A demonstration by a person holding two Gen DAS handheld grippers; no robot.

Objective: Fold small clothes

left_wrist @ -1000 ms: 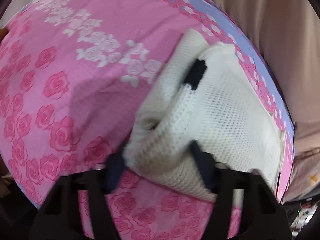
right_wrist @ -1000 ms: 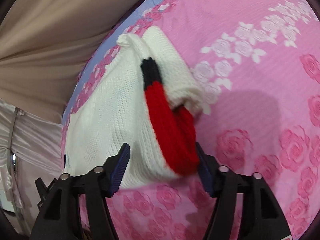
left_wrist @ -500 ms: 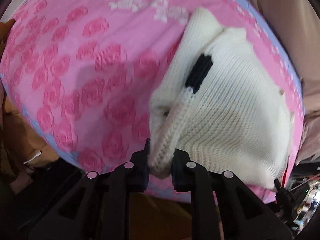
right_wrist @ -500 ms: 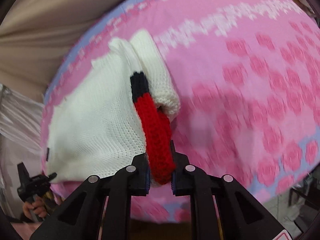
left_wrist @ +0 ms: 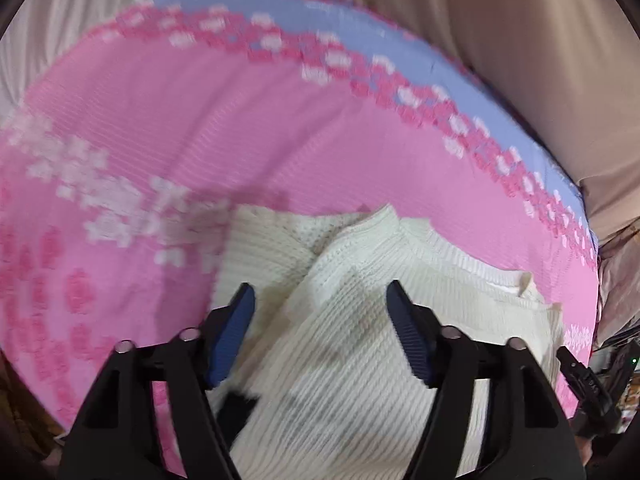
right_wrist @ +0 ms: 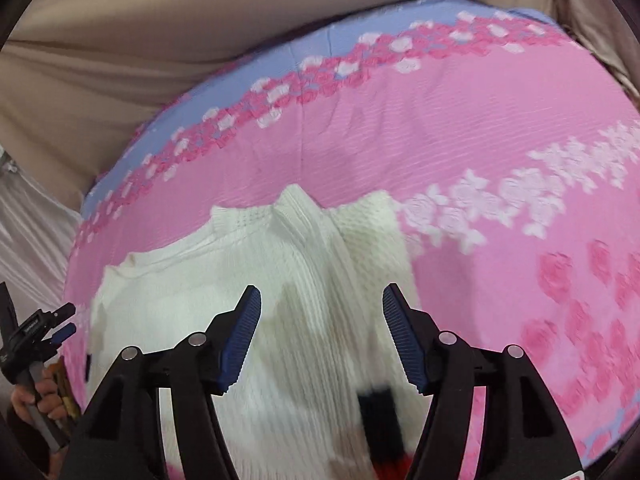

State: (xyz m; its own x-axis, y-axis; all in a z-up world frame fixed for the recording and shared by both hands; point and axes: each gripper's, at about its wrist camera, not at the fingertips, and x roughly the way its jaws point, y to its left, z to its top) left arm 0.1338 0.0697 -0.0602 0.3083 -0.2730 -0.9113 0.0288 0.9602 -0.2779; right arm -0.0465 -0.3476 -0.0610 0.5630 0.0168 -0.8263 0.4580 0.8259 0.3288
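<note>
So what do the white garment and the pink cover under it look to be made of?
White garment: a chunky knit, likely wool or acrylic yarn, matte; raised ribbed rows and open stitches show, with a black-and-red knitted band at the near edge. Pink cover: thin woven or quilted fabric with fine lines, a printed rose pattern and a soft matte look. Exact fibres cannot be told.

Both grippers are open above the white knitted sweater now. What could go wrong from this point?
1. The fold in the white sweater looks bulky and uneven, so it may slump open.
2. The open right gripper hovers close above the dark cuff band; its fingers could snag the knit.
</note>
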